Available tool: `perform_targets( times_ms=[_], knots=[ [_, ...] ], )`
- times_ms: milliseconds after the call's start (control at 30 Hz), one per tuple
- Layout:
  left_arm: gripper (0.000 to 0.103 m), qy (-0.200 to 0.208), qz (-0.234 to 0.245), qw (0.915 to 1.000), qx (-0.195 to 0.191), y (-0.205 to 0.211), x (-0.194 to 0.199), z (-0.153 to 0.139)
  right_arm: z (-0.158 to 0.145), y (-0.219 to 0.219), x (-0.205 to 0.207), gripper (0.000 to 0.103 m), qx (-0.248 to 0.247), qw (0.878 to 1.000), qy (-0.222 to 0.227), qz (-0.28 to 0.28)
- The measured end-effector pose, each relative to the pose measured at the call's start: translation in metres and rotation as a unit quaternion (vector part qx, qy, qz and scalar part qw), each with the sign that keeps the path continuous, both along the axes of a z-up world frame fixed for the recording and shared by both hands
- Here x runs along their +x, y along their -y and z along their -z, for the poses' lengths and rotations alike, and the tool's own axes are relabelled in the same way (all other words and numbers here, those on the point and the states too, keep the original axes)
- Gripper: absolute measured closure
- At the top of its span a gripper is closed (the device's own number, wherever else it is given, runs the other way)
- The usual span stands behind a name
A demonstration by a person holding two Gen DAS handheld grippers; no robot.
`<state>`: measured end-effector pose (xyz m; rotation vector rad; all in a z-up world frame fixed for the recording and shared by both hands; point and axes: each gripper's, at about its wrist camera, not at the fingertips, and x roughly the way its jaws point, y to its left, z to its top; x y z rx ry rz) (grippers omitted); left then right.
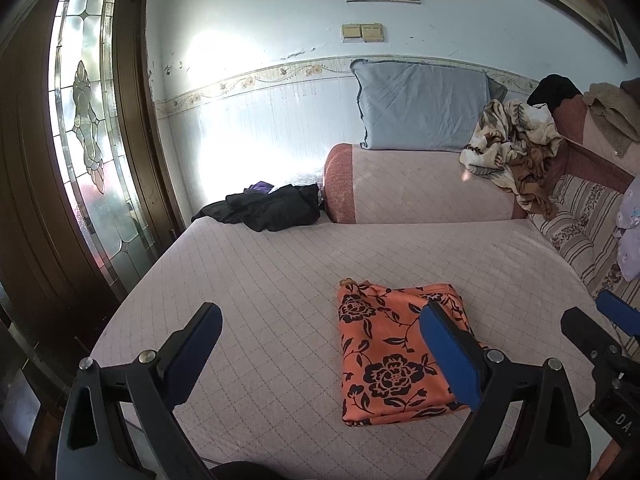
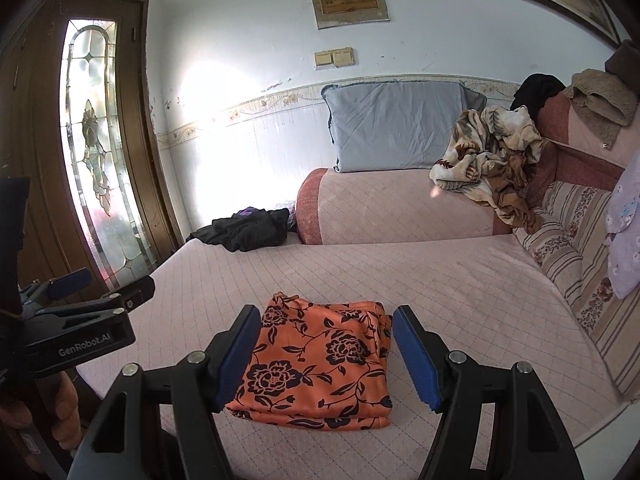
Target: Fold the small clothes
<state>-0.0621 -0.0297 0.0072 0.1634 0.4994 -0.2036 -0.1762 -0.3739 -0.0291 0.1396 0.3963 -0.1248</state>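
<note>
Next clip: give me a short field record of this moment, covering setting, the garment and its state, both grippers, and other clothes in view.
setting: quilted pink sofa bed
garment: orange floral cloth, folded into a flat stack
left gripper: open, empty, above the bed
right gripper: open, empty, cloth lies beyond its fingers
other clothes: black garment pile at the far edge; patterned blanket on the backrest
pillow: blue-grey, against the wall

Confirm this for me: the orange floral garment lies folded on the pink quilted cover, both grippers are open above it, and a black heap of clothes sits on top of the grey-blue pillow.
One detail is wrong. The black heap of clothes lies on the pink quilted cover near the door, not on the grey-blue pillow; the left wrist view shows it. The rest holds: the orange floral garment lies folded, and the left gripper and right gripper are open.
</note>
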Motion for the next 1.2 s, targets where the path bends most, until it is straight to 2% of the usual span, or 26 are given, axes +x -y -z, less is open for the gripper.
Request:
perform_targets(
  times_ms=[200, 500, 1200],
  knots=[
    [0.004, 0.004, -0.001, 1.0000, 0.002, -0.002, -0.002, 0.000, 0.010, 0.000, 0.005, 0.031, -0.001, 1.000, -0.014, 0.006],
    [0.004, 0.003, -0.004, 1.0000, -0.007, -0.008, -0.003, 0.000, 0.008, 0.001, 0.004, 0.031, -0.004, 1.000, -0.019, 0.016],
    [0.004, 0.035, 0.000, 0.9989, -0.032, -0.032, -0.034, -0.032, -0.034, -0.025, -0.029, 0.031, -0.034, 0.999, 0.025, 0.020]
  ],
)
